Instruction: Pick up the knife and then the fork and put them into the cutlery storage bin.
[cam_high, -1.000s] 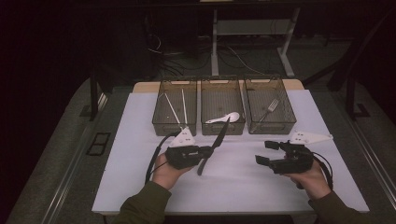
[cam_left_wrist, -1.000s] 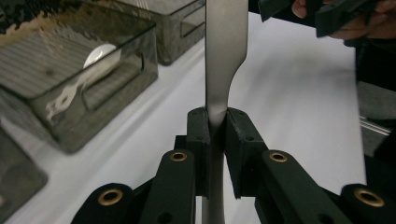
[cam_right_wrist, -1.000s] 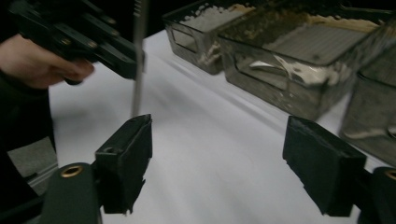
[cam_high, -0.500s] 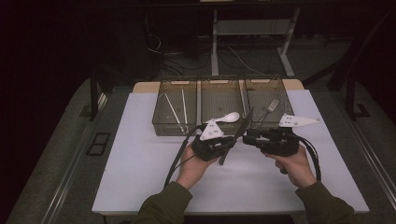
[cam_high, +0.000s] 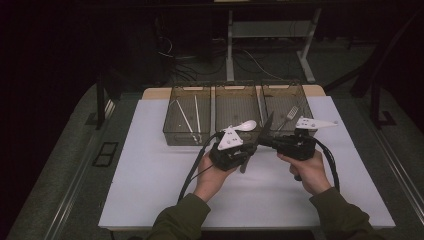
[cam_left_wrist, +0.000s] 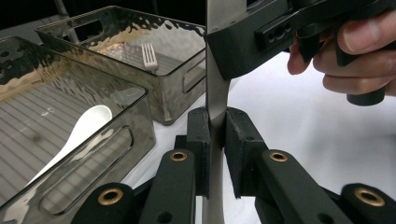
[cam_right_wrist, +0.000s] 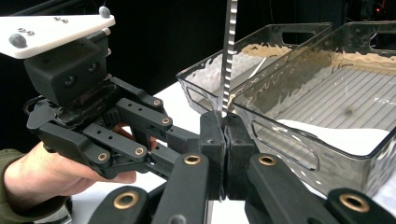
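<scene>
High view: both hands' fingers (cam_high: 245, 151) (cam_high: 266, 140) meet mid-table, each clamped on the knife (cam_high: 266, 125).

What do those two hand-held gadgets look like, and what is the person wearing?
Each gripper, left and right, is matte black with linked jaw arms on brass-coloured pins, a pale three-cornered plate on top and a black cable trailing off. The sleeves are dark olive green.

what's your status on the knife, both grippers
Left gripper shut on knife. Right gripper just closed on it too. Three bins ahead; nothing in the way.
</scene>
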